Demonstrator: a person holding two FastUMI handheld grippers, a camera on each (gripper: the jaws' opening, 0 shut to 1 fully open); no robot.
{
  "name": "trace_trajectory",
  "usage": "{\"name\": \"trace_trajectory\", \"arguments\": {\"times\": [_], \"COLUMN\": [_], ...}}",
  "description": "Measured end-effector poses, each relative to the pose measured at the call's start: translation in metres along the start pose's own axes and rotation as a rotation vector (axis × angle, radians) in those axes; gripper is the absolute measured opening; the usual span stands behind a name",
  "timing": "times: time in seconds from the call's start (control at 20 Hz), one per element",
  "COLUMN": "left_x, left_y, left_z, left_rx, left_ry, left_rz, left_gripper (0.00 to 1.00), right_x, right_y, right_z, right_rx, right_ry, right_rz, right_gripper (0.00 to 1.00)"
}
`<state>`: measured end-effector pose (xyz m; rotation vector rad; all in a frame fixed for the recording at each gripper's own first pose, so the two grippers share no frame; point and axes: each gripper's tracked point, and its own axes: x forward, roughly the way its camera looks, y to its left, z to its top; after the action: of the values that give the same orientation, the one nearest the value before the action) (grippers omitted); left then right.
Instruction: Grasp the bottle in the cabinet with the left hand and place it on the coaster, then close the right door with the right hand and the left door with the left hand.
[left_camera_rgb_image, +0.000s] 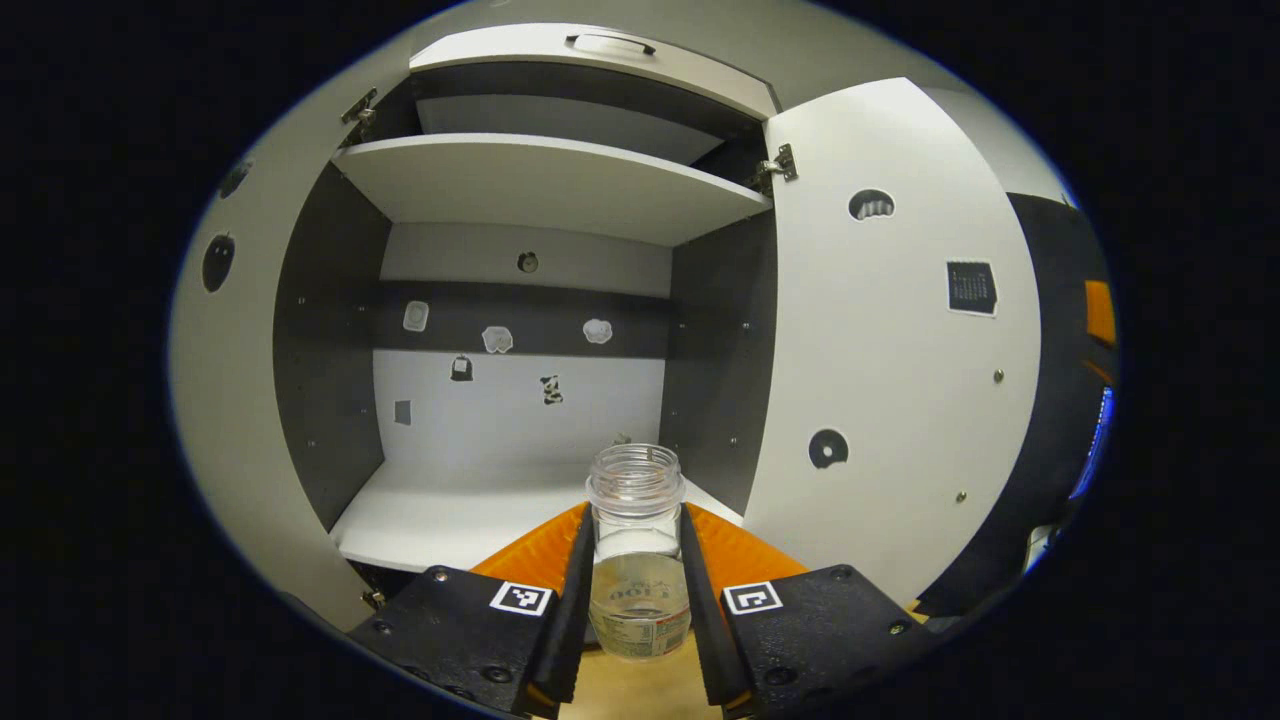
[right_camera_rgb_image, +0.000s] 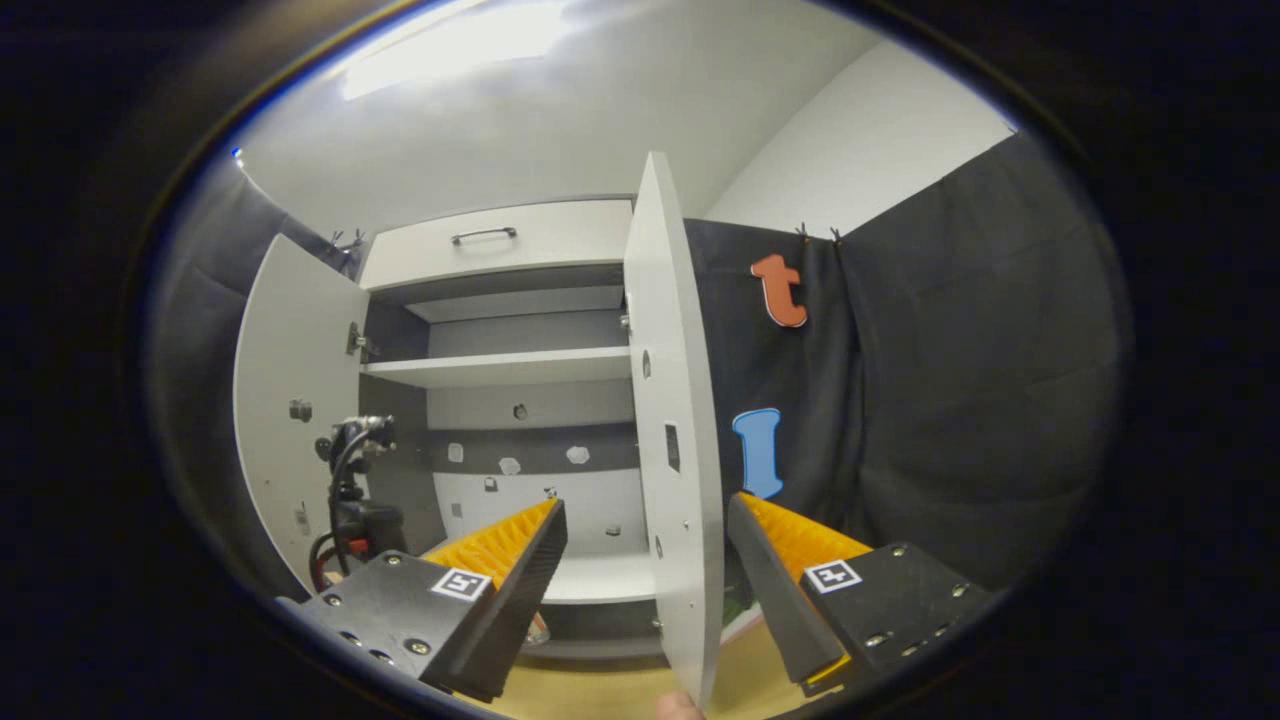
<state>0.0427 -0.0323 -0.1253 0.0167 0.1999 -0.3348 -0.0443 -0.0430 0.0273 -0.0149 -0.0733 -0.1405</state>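
While the left gripper (left_camera_rgb_image: 636, 590) has its jaws pinching the clear plastic bottle (left_camera_rgb_image: 637, 545) on both sides, the bottle sits upright out in front of the cabinet (left_camera_rgb_image: 520, 400), over the wooden table (left_camera_rgb_image: 640, 690), no cap on its threaded neck, a little liquid at the bottom. Cannot tell whether its base touches the table. Coaster not located in either view. Judgement: grasp made, bottle out of the cabinet, placing not yet done. Right gripper (right_camera_rgb_image: 645, 560) has jaws spread wide, straddling the edge of the open right door (right_camera_rgb_image: 675, 430) without pressing on it; the left door (right_camera_rgb_image: 290, 400) also stands open. Both door closings remain. In the right gripper view the other gripper (right_camera_rgb_image: 350, 500) is near the cabinet's left side.
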Motion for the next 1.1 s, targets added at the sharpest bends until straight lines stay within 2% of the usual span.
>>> {"name": "trace_trajectory", "arguments": {"times": [0.15, 0.3, 0.55, 0.6, 0.65, 0.7, 0.75, 0.85, 0.9, 1.1], "left_x": [-0.012, -0.021, -0.034, -0.037, -0.040, -0.044, -0.046, -0.050, -0.053, -0.065], "left_y": [0.001, -0.003, -0.023, -0.029, -0.033, -0.037, -0.040, -0.045, -0.047, -0.052], "left_z": [-0.030, -0.063, -0.117, -0.126, -0.139, -0.151, -0.161, -0.179, -0.188, -0.221], "left_rx": [-0.015, -0.008, 0.032, 0.039, 0.038, 0.028, 0.014, -0.006, -0.009, -0.007], "left_ry": [0.024, 0.051, 0.071, 0.077, 0.096, 0.119, 0.137, 0.163, 0.179, 0.232], "left_rz": [-0.001, -0.017, -0.099, -0.120, -0.137, -0.152, -0.166, -0.187, -0.194, -0.215], "left_gripper": [0.51, 0.48, 0.48, 0.51, 0.48, 0.48, 0.48, 0.49, 0.51, 0.49], "right_x": [0.001, 0.002, 0.003, 0.004, 0.004, 0.004, 0.003, 0.003, 0.003, 0.003], "right_y": [-0.009, -0.018, -0.029, -0.030, -0.031, -0.032, -0.033, -0.035, -0.035, -0.040], "right_z": [0.003, 0.003, 0.003, 0.003, 0.004, 0.005, 0.005, 0.005, 0.005, 0.006], "right_rx": [-0.001, -0.004, -0.019, -0.021, -0.023, -0.025, -0.025, -0.028, -0.030, -0.036], "right_ry": [-0.004, -0.003, -0.004, -0.005, -0.007, -0.010, -0.012, -0.014, -0.014, -0.017], "right_rz": [-0.016, -0.034, -0.060, -0.064, -0.067, -0.069, -0.072, -0.078, -0.081, -0.097], "right_gripper": [0.98, 0.98, 0.98, 0.98, 0.98, 0.94, 0.94, 0.94, 0.98, 0.98]}}
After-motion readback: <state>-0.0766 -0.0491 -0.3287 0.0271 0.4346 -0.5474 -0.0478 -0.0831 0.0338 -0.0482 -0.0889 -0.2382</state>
